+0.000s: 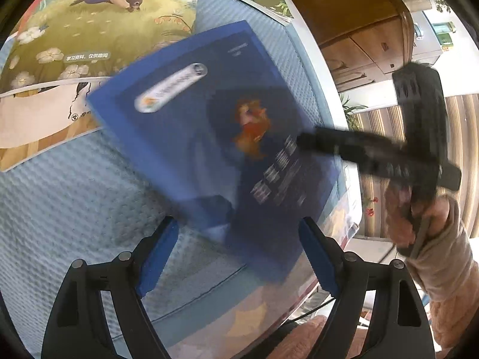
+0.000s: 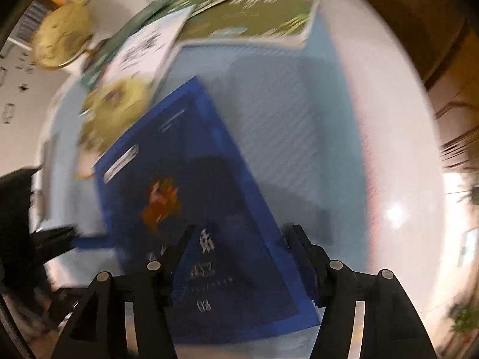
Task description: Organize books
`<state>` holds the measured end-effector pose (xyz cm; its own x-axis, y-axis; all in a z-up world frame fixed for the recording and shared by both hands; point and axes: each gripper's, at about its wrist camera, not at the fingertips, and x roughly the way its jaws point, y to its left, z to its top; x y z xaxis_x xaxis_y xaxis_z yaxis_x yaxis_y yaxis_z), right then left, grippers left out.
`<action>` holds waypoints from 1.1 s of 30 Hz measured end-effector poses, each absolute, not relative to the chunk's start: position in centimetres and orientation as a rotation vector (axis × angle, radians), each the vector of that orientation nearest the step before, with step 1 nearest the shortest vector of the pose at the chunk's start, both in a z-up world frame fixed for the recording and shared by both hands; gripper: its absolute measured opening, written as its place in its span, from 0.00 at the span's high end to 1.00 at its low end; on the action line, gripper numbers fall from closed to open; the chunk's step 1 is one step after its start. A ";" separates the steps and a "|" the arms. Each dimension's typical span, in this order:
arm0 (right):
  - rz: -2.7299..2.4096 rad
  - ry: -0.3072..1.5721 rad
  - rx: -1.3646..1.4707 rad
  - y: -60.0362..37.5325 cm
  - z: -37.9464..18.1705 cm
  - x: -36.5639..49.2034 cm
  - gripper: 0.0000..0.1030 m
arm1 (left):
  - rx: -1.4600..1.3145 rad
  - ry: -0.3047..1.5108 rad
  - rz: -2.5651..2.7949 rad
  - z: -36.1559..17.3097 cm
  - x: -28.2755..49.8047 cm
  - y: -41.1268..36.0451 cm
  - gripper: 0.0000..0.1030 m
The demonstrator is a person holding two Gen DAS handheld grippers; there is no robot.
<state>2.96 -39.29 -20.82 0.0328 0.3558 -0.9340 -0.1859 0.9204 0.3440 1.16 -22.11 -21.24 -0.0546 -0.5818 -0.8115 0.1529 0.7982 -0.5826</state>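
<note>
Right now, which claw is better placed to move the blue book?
Probably the right claw: the blue book lies between its fingers. The left claw is open, holding nothing.

Home interior, most likely a living or children's room. Illustrated picture books are spread over a round white table covered by a light blue textured mat. A wooden cabinet with drawers is seen behind the table, potted plants beside it. A round yellow cushioned stool and small dark wall decals are visible.
</note>
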 end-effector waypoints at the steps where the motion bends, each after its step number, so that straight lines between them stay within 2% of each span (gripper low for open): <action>1: 0.440 1.490 0.152 -38.8 -21.0 2.3 0.41 | -0.359 1.525 -0.599 -21.2 1.1 -21.8 0.22; 4: 0.458 1.478 0.146 -36.1 -20.9 0.9 0.32 | -0.383 1.525 -0.558 -21.1 0.7 -19.7 0.22; 6: 0.515 1.490 0.229 -34.8 -21.3 1.1 0.32 | -0.369 1.511 -0.506 -20.9 0.2 -17.1 0.22; 9: 0.640 1.517 0.320 -31.0 -22.2 0.3 0.32 | -0.419 1.487 -0.426 -20.8 -0.5 -11.6 0.31; 12: 0.730 1.521 0.364 -27.1 -22.7 -0.5 0.32 | -0.568 1.485 -0.349 -21.7 -1.3 -5.7 0.49; 13: 0.746 1.506 0.380 -25.9 -22.8 -0.5 0.32 | -0.616 1.489 -0.337 -22.2 -1.5 -4.0 0.58; 16: 0.777 1.475 0.446 -24.7 -23.3 0.3 0.34 | -0.709 1.489 -0.357 -23.4 -1.5 -1.9 0.66; 19: 0.811 1.473 0.494 -25.2 -24.1 1.4 0.47 | -0.718 1.481 -0.373 -23.6 -1.1 -1.6 0.66; 21: 0.824 1.493 0.532 -26.1 -24.9 2.0 0.63 | -0.680 1.473 -0.369 -23.5 -0.7 -2.2 0.66; 24: 0.854 1.517 0.605 -27.8 -25.5 2.3 0.66 | -0.696 1.471 -0.360 -23.6 -0.5 -2.0 0.66; 26: 0.875 1.525 0.622 -27.7 -25.7 2.6 0.65 | -0.678 1.493 -0.332 -23.7 -0.5 -0.9 0.77; 31: 0.919 1.530 0.604 -26.0 -25.8 4.0 0.65 | -0.718 1.534 -0.292 -23.9 -0.6 0.2 0.78; 32: 0.922 1.529 0.572 -25.4 -25.7 4.3 0.67 | -0.701 1.528 -0.292 -23.8 -0.7 0.0 0.78; 33: 0.921 1.526 0.549 -24.9 -25.6 4.6 0.73 | -0.689 1.521 -0.291 -23.6 -0.8 -0.1 0.78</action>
